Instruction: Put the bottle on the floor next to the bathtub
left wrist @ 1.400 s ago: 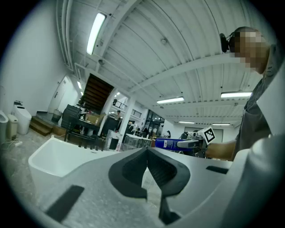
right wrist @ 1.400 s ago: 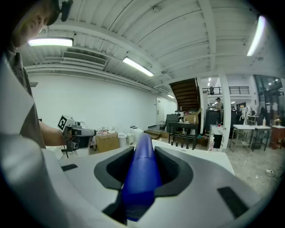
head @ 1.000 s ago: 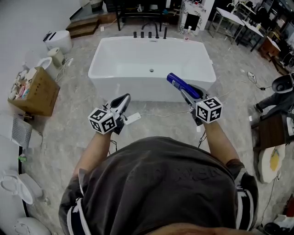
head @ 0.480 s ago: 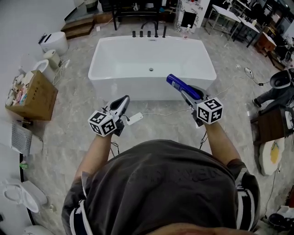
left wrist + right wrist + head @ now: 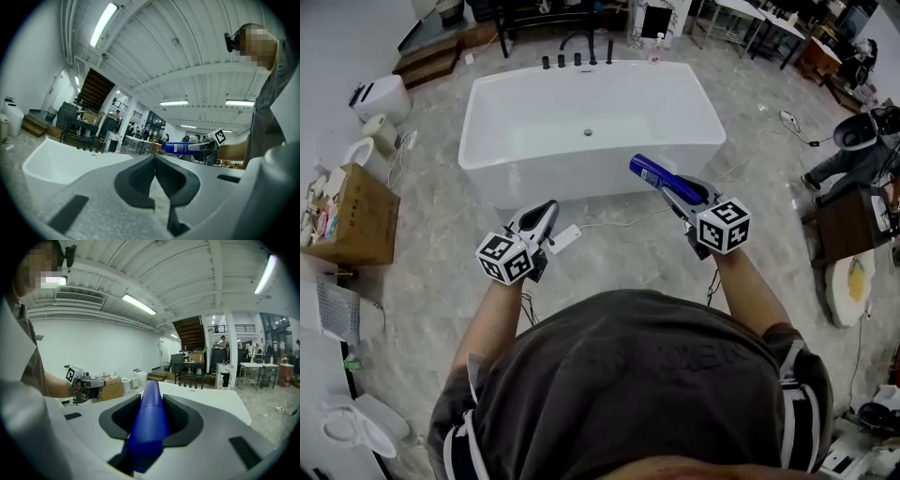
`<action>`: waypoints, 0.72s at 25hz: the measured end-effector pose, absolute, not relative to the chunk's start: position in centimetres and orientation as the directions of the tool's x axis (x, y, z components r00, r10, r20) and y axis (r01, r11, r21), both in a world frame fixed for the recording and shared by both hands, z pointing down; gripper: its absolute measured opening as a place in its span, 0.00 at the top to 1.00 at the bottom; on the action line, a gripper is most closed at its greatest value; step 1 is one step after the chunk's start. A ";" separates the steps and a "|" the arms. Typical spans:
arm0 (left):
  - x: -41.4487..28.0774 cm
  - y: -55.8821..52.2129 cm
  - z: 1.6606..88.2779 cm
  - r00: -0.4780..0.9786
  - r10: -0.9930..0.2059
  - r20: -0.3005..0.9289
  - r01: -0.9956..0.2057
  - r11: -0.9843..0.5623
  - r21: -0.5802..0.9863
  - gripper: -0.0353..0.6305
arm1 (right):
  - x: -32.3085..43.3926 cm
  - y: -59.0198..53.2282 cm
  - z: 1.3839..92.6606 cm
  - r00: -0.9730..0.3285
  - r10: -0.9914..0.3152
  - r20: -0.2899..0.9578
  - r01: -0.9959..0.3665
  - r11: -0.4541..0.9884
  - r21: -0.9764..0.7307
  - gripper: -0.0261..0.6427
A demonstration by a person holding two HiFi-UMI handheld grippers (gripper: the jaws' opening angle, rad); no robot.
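Right claw is clamped on the bottle: glossy blue, slim and rounded, held in the air right of centre and angled toward the tub. Left claw, left of centre, is pinched together on nothing. Underneath lies a grey marbled floor. Beyond it, a smooth white rectangular bathtub fills the upper centre, with a cardboard box at the left edge.

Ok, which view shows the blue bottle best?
The head view: the whole blue bottle shows, sticking out of the right gripper near the bathtub. The right gripper view shows it foreshortened between the jaws; the left gripper view shows it small, side-on.
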State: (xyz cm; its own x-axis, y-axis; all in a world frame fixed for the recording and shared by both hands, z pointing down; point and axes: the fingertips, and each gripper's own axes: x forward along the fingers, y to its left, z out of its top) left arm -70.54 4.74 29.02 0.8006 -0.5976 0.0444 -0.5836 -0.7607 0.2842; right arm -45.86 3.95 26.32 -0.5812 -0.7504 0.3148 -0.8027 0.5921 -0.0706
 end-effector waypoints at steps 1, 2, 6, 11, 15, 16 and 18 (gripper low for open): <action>-69.1 4.8 29.0 0.803 -0.594 0.048 -0.583 -0.765 0.275 0.95 | -44.5 4.0 26.5 -0.583 -0.750 0.313 -0.802 0.593 -0.072 0.76; -67.4 4.7 29.1 0.805 -0.591 0.051 -0.582 -0.769 0.264 0.95 | -42.8 4.0 26.6 -0.584 -0.751 0.308 -0.802 0.593 -0.072 0.76; -56.8 4.9 30.2 0.798 -0.600 0.054 -0.596 -0.773 0.217 0.95 | -31.9 3.9 28.5 -0.595 -0.755 0.274 -0.795 0.603 -0.063 0.76; -36.5 6.2 33.3 0.728 -0.684 0.043 -0.674 -0.704 0.222 0.95 | -10.3 5.0 32.2 -0.634 -0.722 0.278 -0.760 0.648 -0.052 0.76; -21.8 7.9 33.3 0.682 -0.730 0.034 -0.697 -0.635 0.333 0.95 | 5.1 5.8 32.8 -0.625 -0.688 0.368 -0.751 0.660 -0.041 0.76; -19.4 8.4 33.0 0.677 -0.734 0.045 -0.701 -0.625 0.345 0.95 | 7.5 5.9 32.8 -0.627 -0.679 0.382 -0.746 0.664 -0.044 0.76; -15.5 9.4 32.5 0.673 -0.736 0.074 -0.710 -0.614 0.346 0.95 | 11.2 6.0 32.6 -0.635 -0.663 0.397 -0.737 0.674 -0.054 0.76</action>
State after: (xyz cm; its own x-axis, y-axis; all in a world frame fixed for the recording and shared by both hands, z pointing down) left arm -15.49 9.43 32.46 0.6727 -0.7361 0.0744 -0.7097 -0.6136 0.3460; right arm 11.18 5.99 32.58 -0.6347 -0.6628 0.3972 -0.7371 0.6737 -0.0537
